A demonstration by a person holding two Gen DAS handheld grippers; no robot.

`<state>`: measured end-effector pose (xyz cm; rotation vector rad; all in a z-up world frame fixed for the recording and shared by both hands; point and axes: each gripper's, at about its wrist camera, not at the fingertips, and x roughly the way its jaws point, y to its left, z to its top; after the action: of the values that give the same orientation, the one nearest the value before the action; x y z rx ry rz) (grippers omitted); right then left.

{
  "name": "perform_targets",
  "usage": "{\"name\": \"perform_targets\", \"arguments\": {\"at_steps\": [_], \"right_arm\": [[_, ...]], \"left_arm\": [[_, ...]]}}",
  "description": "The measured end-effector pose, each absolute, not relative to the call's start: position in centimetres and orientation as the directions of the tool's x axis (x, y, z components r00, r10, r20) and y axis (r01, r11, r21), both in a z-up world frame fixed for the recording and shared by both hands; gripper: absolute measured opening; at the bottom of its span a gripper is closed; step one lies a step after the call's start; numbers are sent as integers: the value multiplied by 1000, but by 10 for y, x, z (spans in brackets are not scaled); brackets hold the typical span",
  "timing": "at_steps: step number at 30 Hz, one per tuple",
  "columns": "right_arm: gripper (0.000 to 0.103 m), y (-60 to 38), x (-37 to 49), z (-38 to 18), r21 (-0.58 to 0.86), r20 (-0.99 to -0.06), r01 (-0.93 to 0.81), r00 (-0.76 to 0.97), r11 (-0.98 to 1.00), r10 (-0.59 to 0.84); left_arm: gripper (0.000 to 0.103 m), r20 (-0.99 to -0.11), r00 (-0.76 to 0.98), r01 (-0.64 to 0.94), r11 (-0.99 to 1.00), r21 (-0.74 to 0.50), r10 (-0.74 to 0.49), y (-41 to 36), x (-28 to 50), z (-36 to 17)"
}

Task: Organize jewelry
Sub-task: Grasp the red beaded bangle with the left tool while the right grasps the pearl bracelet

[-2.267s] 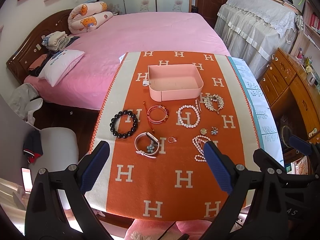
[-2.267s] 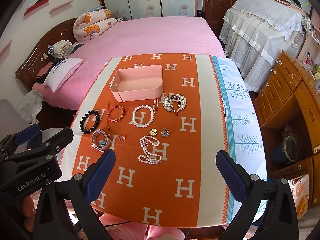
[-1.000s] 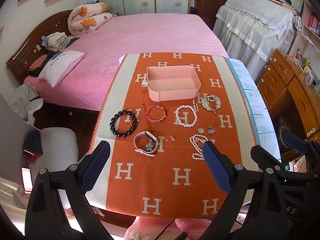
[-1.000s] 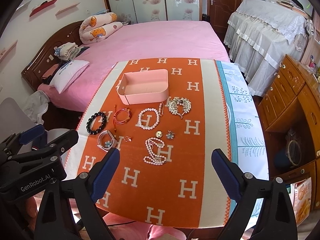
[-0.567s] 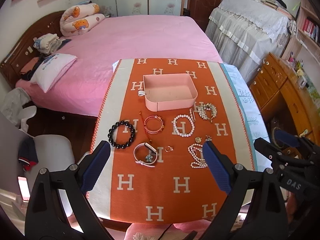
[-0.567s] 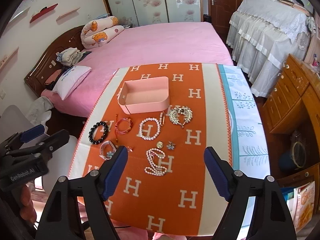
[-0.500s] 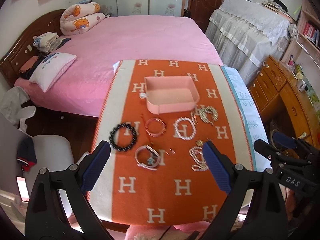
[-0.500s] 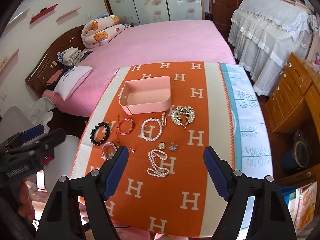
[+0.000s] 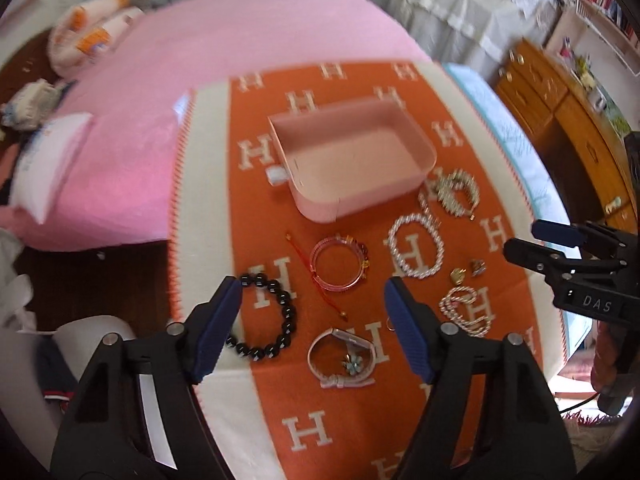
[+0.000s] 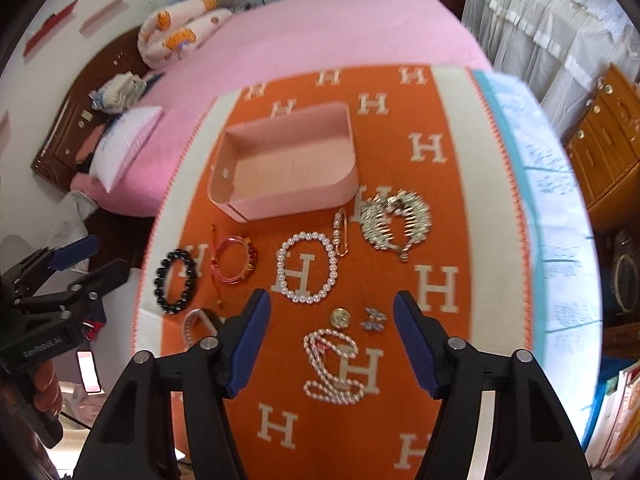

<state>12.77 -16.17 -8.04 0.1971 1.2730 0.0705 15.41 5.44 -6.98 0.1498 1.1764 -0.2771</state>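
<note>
An empty pink box (image 9: 352,160) (image 10: 288,168) stands on the orange H-patterned cloth (image 9: 320,432). Near it lie a black bead bracelet (image 9: 266,316) (image 10: 176,282), a red bangle (image 9: 338,264) (image 10: 234,262), a pearl bracelet (image 9: 416,246) (image 10: 307,266), a silver brooch (image 9: 456,196) (image 10: 394,220), a pearl necklace (image 9: 466,310) (image 10: 334,360), a pink flower bracelet (image 9: 342,360) and small earrings (image 10: 340,317). My left gripper (image 9: 314,304) is open above the red bangle. My right gripper (image 10: 332,324) is open above the earrings and necklace. Both hold nothing.
A pink bed (image 9: 240,40) lies beyond the table. A wooden dresser (image 9: 580,120) stands at the right. A white chair (image 9: 88,328) is at the table's left edge. The cloth ends close to the near edge.
Both grippers have moved forward and down toward the jewelry, which now looks much larger. The jewelry and box have not moved.
</note>
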Motion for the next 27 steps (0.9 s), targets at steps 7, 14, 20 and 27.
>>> {"name": "perform_targets", "arguments": {"at_steps": [7,14,20,27], "right_arm": [[55,-145,161,-159,150,-969,75,207,986,132],[47,-140,177,-200,99,-981,97,174,990,81],[39,-127,182,-214,6,-982,48,188,999,-4],[9,-116,181,-219,-36,-976,22,216,999,-40]], "left_arm": [[44,-964,214,313,946,-83,-156,45,199,-154],[37,-977,148,329,940,-95,-151,33,214,-190],[27,-987,103,330,941,-81,-121,26,216,-211],[3,-988,137,331,943,-16,-65,16,215,-219]]}}
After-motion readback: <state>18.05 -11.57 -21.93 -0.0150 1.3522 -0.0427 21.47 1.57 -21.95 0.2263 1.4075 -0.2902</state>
